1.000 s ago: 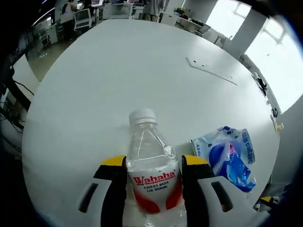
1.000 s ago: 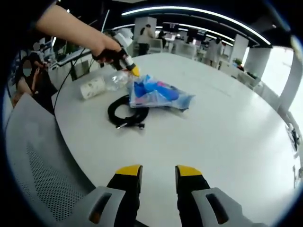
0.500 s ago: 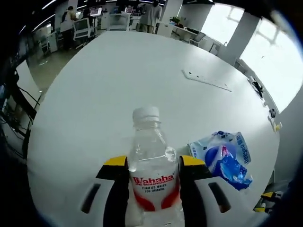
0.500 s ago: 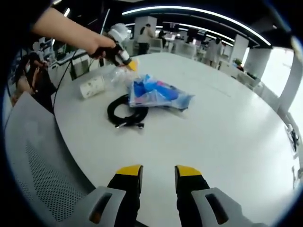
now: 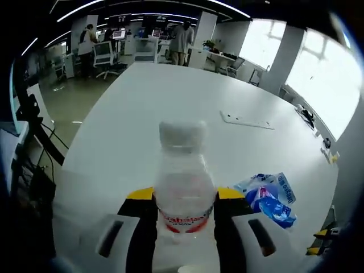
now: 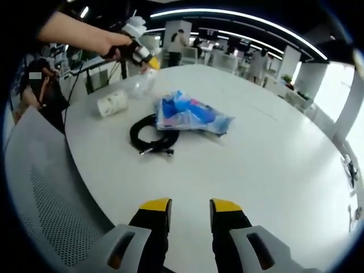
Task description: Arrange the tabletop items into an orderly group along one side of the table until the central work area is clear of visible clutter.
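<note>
At the lower centre of the frame, the left gripper (image 5: 185, 203) has its yellow-tipped jaws closed against the sides of a clear water bottle (image 5: 183, 190) with a white cap and a red label. The bottle points up the frame over the white bench (image 5: 142, 108). A blue and white plastic packet (image 5: 268, 196) lies at lower right. A thin pale strip (image 5: 246, 120) lies on the bench right of centre.

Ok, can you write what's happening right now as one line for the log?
left gripper: shut on water bottle, lifted | right gripper: open, holding nothing | table: blue bag, black cable
</note>
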`<state>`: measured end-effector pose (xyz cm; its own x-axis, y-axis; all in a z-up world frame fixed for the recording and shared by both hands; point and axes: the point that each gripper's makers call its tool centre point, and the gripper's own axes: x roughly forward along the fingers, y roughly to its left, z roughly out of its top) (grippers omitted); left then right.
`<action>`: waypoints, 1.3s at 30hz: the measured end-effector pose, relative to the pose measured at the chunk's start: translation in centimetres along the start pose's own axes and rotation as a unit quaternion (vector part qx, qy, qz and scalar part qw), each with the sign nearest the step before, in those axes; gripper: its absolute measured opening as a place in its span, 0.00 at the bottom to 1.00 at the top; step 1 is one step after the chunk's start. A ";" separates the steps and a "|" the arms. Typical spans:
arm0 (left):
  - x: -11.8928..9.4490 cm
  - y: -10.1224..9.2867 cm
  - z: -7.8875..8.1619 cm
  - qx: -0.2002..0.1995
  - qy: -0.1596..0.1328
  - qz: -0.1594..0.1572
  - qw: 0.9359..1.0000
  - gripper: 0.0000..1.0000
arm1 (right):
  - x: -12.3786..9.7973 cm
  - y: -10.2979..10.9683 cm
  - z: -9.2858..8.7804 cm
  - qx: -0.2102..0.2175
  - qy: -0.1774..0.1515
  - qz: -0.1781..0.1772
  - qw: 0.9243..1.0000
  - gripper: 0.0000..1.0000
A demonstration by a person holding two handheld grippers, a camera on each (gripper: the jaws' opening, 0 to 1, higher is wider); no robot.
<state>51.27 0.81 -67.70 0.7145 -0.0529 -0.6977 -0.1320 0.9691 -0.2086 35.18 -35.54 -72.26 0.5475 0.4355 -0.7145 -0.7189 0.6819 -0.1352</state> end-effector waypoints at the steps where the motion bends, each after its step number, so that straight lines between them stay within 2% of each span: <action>1: 0.0 0.0 0.0 0.001 -0.001 0.000 1.000 0.37 | 0.0 0.0 0.0 0.000 0.000 0.000 1.000 0.25; 12: 0.1 -0.4 0.1 0.021 -0.010 0.026 0.999 0.37 | 0.0 -0.1 -0.1 -0.001 0.005 -0.003 1.000 0.25; 16: -0.2 -0.4 -0.2 0.012 -0.014 0.041 0.999 0.38 | 0.0 0.1 -0.1 -0.006 0.005 -0.001 1.000 0.24; 22: -0.2 -1.0 -0.3 0.028 -0.018 0.057 0.998 0.38 | 0.0 0.2 0.0 -0.007 0.005 0.000 1.000 0.24; 39: -0.9 -1.7 -1.6 0.050 -0.027 0.076 0.995 0.38 | -0.1 -0.1 0.1 -0.001 -0.001 -0.005 1.000 0.24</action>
<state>49.74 -1.17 -67.87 0.7283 0.1068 -0.6769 -0.1740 0.9842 -0.0319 35.27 -35.61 -72.06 0.5553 0.4311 -0.7112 -0.7146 0.6848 -0.1429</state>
